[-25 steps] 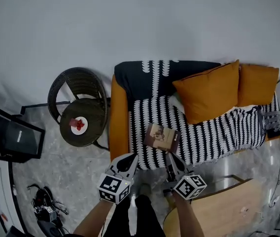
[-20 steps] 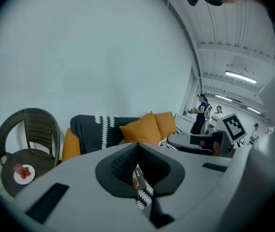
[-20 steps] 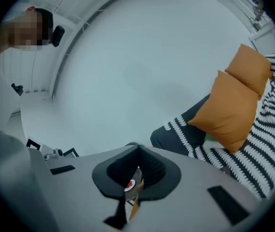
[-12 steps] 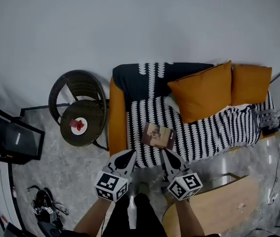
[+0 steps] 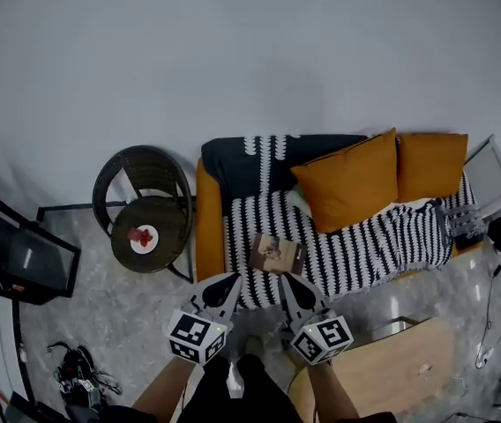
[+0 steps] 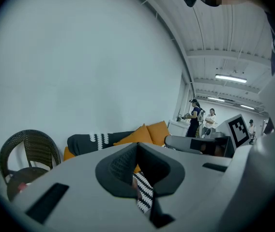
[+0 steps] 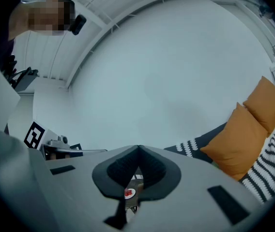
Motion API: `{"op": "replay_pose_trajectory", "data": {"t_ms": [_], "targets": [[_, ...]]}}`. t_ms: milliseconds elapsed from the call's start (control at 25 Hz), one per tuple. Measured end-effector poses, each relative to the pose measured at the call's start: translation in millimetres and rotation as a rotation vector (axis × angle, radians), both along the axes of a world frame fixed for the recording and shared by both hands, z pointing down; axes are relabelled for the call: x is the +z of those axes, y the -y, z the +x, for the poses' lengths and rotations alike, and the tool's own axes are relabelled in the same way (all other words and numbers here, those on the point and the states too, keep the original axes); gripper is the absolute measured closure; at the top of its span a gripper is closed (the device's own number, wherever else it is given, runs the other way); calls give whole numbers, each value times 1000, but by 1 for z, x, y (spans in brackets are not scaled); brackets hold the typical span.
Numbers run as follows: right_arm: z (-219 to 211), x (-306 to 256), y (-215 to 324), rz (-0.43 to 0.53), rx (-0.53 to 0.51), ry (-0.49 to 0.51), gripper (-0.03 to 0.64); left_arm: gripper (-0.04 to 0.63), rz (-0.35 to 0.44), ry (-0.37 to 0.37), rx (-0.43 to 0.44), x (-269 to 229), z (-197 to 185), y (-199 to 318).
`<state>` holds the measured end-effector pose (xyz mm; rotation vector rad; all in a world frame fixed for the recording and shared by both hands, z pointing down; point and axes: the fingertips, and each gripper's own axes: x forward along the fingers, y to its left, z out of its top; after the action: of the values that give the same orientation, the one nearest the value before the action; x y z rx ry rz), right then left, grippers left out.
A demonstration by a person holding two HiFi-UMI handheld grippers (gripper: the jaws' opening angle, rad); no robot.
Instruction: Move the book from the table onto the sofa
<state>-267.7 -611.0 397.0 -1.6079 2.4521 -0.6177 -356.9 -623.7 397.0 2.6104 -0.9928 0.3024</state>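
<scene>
Wicker chair [image 5: 145,203] stands left of the sofa [image 5: 208,227]; left gripper [image 5: 231,280] is clenched, empty; only the head view shows the book [image 5: 276,254], lying near the sofa's front edge; right gripper [image 5: 286,280] is clenched, empty; left gripper view alone shows distant people [image 6: 195,116].

left tool [image 5: 230,281] + right tool [image 5: 286,280]: both raised | sofa [image 5: 208,224]: now lower and smaller in head view

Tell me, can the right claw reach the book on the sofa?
Probably yes: the book lies uncovered on the sofa just ahead of the right claw, nothing between; its shut jaws must open first.
</scene>
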Motion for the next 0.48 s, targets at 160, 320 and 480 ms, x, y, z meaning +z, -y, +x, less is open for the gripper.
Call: {"op": "replay_pose_trajectory", "data": {"t_ms": [160, 320, 480], "targets": [[-7, -20, -8, 41, -1, -17, 594, 581, 19, -9, 8, -18, -4, -9], [-14, -41, -16, 77, 1, -41, 594, 581, 48, -27, 14, -38, -7, -14], [-19, -65, -26, 120, 7, -63, 594, 581, 81, -43, 27, -60, -8, -20]]}}
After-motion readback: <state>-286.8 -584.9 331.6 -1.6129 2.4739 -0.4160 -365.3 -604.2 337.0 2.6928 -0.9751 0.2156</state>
